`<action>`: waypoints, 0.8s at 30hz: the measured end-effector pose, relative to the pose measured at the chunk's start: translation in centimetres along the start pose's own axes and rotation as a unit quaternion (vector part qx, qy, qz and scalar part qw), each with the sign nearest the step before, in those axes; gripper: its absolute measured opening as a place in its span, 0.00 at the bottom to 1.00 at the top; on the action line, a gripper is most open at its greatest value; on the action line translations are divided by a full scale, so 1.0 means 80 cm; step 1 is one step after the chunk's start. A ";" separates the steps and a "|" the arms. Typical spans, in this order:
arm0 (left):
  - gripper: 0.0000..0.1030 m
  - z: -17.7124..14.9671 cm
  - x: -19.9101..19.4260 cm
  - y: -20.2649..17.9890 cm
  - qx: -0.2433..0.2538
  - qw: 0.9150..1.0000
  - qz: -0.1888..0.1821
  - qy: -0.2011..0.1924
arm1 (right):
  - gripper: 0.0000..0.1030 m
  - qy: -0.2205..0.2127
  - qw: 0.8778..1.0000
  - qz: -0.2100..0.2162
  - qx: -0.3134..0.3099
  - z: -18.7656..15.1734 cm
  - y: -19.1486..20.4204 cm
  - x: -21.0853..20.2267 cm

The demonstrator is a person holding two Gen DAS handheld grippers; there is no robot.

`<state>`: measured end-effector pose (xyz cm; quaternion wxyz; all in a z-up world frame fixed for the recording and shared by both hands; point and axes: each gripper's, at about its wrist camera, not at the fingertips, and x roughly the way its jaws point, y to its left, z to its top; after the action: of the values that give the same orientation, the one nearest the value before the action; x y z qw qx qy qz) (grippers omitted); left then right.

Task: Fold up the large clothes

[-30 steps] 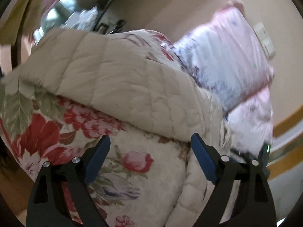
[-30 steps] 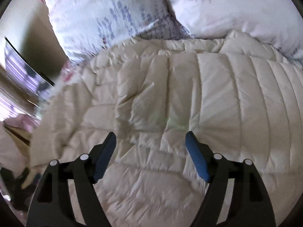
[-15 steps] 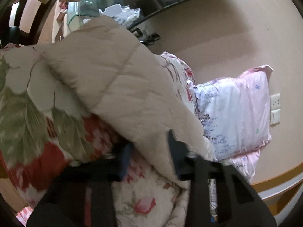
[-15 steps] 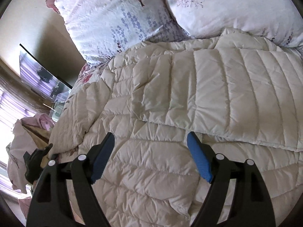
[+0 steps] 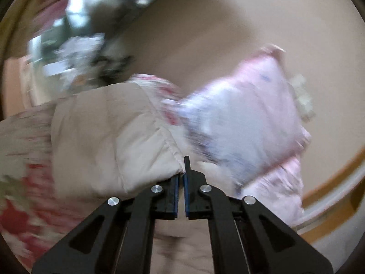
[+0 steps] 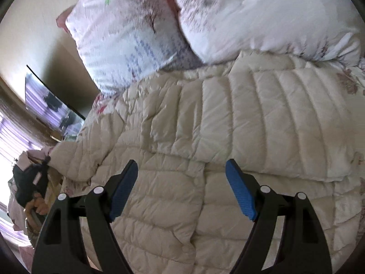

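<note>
A cream quilted down jacket [image 6: 228, 137] lies spread on the bed, one part folded over across its upper right. My right gripper [image 6: 182, 189] is open and empty, hovering just above the jacket's middle. In the blurred left wrist view my left gripper [image 5: 181, 178] is shut on a hemmed edge of the jacket [image 5: 114, 141], which bulges up to the left of the jaws. The left gripper also shows in the right wrist view [image 6: 29, 182] at the jacket's left end.
Two pale floral pillows [image 6: 141, 29] lean at the head of the bed; one shows in the left wrist view [image 5: 246, 118]. A floral bedspread [image 5: 20, 201] lies under the jacket. A dark screen [image 6: 50, 105] hangs on the beige wall at left.
My left gripper has closed from wide open onto the jacket's edge, and its view has swung and blurred. My right gripper has stayed open and shifted over the jacket.
</note>
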<state>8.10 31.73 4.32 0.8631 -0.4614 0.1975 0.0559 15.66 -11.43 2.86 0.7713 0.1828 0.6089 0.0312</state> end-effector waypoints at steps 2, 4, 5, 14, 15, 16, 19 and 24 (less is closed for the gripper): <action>0.02 -0.014 0.016 -0.038 0.029 0.999 -0.032 0.020 | 0.77 -0.011 1.000 0.001 0.004 0.000 -0.007 -0.009; 0.02 -0.037 0.039 -0.081 0.059 0.995 -0.067 0.052 | 0.77 -0.015 1.000 0.000 0.008 -0.001 -0.013 -0.013; 0.02 -0.051 0.051 -0.101 0.073 0.991 -0.082 0.070 | 0.77 -0.018 1.000 -0.003 0.009 -0.002 -0.017 -0.015; 0.02 -0.158 0.130 -0.192 0.132 0.962 -0.145 0.189 | 0.77 -0.053 0.998 -0.032 0.017 -0.004 -0.047 -0.039; 0.02 -0.168 0.138 -0.197 0.136 0.959 -0.148 0.200 | 0.77 -0.057 0.998 -0.036 0.018 -0.004 -0.050 -0.041; 0.02 -0.185 0.147 -0.204 0.143 0.955 -0.147 0.216 | 0.77 -0.062 0.997 -0.039 0.020 -0.004 -0.054 -0.044; 0.03 -0.223 0.176 -0.221 0.170 0.942 -0.130 0.259 | 0.77 -0.070 0.996 -0.053 0.028 -0.004 -0.066 -0.047; 0.59 -0.258 0.199 -0.226 0.180 0.919 -0.132 0.325 | 0.77 -0.074 0.994 -0.083 0.021 -0.008 -0.077 -0.048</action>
<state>21.73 3.19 1.85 0.8195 -0.3129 0.4109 -0.2482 12.99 -18.04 4.37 0.8098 0.1497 0.5641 -0.0598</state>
